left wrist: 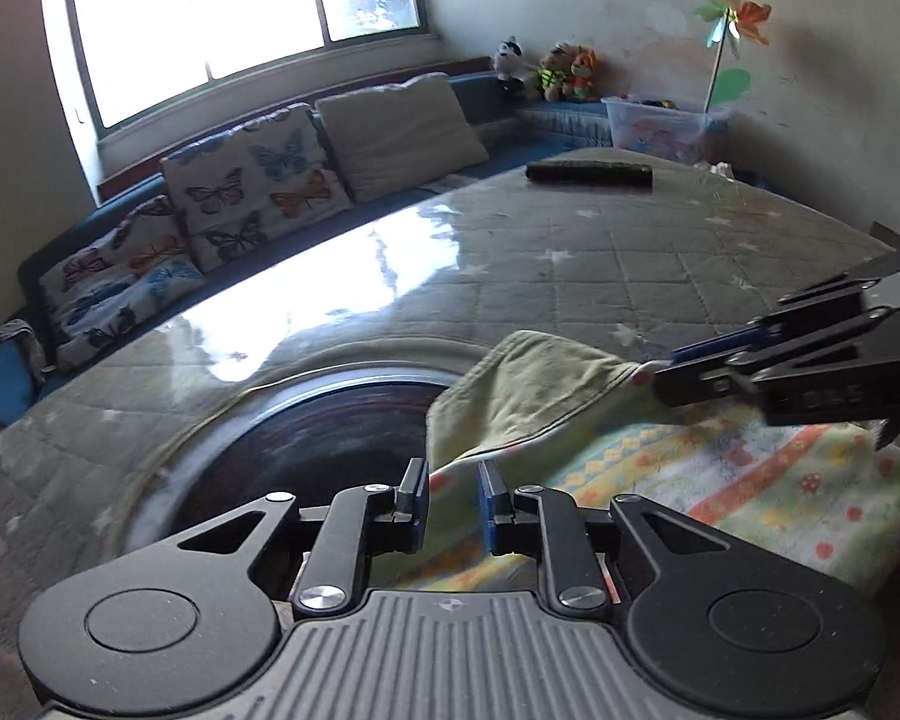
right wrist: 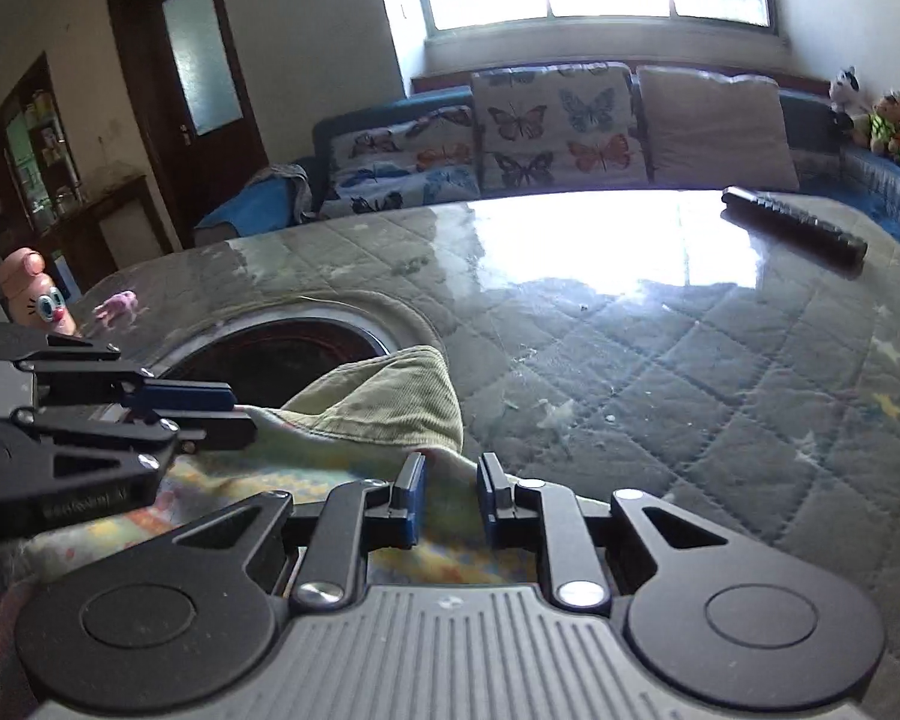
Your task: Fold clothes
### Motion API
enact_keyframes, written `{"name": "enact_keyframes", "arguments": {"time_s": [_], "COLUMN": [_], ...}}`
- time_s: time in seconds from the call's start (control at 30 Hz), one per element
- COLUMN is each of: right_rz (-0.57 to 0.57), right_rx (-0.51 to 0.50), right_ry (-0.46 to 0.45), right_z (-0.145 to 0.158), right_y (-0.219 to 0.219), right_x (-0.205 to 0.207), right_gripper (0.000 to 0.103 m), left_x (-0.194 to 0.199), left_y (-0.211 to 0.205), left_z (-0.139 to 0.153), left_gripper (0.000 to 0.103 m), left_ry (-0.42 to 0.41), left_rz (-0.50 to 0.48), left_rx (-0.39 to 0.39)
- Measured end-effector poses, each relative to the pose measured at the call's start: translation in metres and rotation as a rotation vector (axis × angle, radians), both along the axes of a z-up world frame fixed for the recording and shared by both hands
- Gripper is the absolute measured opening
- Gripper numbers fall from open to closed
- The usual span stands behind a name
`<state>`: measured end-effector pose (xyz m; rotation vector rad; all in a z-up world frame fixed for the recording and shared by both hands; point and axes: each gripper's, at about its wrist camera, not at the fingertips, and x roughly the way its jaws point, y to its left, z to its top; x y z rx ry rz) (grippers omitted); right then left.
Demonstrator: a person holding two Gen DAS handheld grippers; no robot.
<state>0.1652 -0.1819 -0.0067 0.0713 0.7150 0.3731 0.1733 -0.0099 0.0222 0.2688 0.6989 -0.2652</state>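
A glass-topped desk (left wrist: 510, 252) fills both wrist views, its clear sheet lying over a grey-green quilted cover with pale stars and over a dark round recess (left wrist: 330, 438). At the near edge of the desk, just beside that recess, lies the garment (left wrist: 528, 402): a small olive-green corduroy piece whose colourful patterned lining of yellow, orange and blue bands shows beneath the raised green layer. The left tool (left wrist: 453, 495) holds the near edge of the green layer, with cloth passing between its blue-padded fingers, which stand narrowly apart. The right tool (right wrist: 450, 495) does the same on the other side of the garment, its fingers also narrowly apart with a fold of the green cloth running up between them. In the left wrist view the right tool (left wrist: 660, 375) comes in from the side with its tips pinched on a corner of the green layer; in the right wrist view the left tool (right wrist: 243, 414) shows likewise, its tips on the cloth edge. Far across the desk from the garment lies a black remote control (left wrist: 588, 173). Beyond the desk runs a blue sofa bench (right wrist: 390, 105) under a bright window (left wrist: 240, 6), with butterfly-print cushions (right wrist: 552, 126), a plain beige cushion (left wrist: 399, 132) and stuffed toys (left wrist: 561, 73) at its corner.
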Motion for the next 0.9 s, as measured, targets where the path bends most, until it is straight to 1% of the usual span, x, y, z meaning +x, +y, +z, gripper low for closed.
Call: {"name": "enact_keyframes", "arguments": {"time_s": [0.07, 0.13, 0.27, 0.4, 0.5, 0.7, 0.9], "right_rz": [-0.005, -0.001, 0.02, 0.093, 0.174, 0.271, 0.352], "right_rx": [-0.007, -0.018, -0.048, -0.056, -0.084, -0.132, -0.174], "right_ry": [0.018, 0.023, -0.009, -0.053, -0.079, -0.091, -0.122], "right_z": [-0.005, -0.009, -0.001, 0.01, 0.013, 0.008, 0.004], "right_y": [0.002, 0.003, 0.007, 0.019, 0.037, 0.059, 0.075], "right_x": [0.009, 0.013, 0.004, -0.015, -0.032, -0.063, -0.102], "right_gripper": [0.017, 0.017, 0.018, 0.019, 0.019, 0.019, 0.019], "left_x": [0.014, 0.022, 0.018, -0.004, -0.024, -0.067, -0.097], "left_y": [-0.002, -0.001, 0.005, 0.008, 0.009, 0.009, 0.01], "left_z": [-0.008, -0.014, -0.011, -0.001, 0.003, -0.003, -0.011], "left_gripper": [0.019, 0.022, 0.022, 0.022, 0.022, 0.022, 0.021], "left_ry": [0.026, 0.046, 0.037, 0.0, -0.017, -0.034, -0.062], "left_rz": [0.018, 0.032, 0.039, 0.017, -0.007, -0.049, -0.052], "left_rx": [-0.006, -0.018, -0.032, -0.026, -0.025, 0.004, 0.011]}}
